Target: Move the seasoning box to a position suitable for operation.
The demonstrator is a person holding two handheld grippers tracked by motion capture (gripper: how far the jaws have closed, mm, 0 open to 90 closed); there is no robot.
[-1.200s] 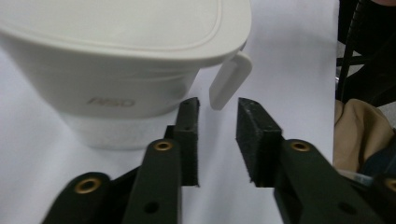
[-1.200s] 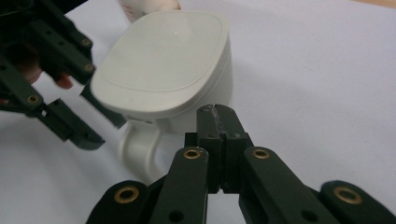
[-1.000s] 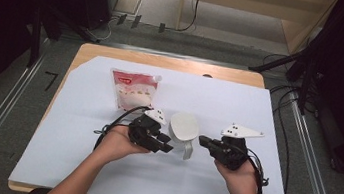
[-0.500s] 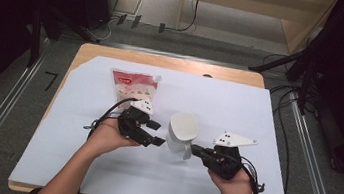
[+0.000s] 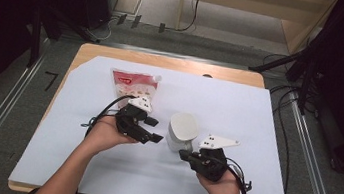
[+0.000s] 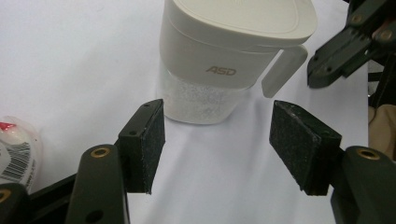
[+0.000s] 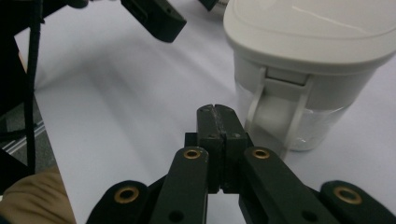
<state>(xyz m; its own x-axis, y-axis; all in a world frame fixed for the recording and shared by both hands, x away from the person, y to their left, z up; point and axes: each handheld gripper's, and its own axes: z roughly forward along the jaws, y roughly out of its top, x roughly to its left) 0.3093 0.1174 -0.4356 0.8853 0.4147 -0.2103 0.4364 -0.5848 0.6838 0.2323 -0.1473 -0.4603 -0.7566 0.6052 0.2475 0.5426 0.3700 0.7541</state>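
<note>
A container with a white lid and a clear lower part stands upright on the white sheet. My left gripper is just left of it. Its jaws have just been opening and now stand open. In the left gripper view the container stands just beyond the pads, with nothing between them. My right gripper is shut and empty at the container's near side. In the right gripper view its tip sits close beside the container's white latch handle; I cannot tell if they touch.
A red and white sealed bag lies flat on the sheet behind my left hand. The wooden table's far edge shows beyond the sheet. Cables trail from both grippers, and more run across the floor to the right.
The left gripper has drawn back leftwards from the container and its jaws have widened. The right gripper has moved left and nearer, to the container's near side. The container now stands upright.
</note>
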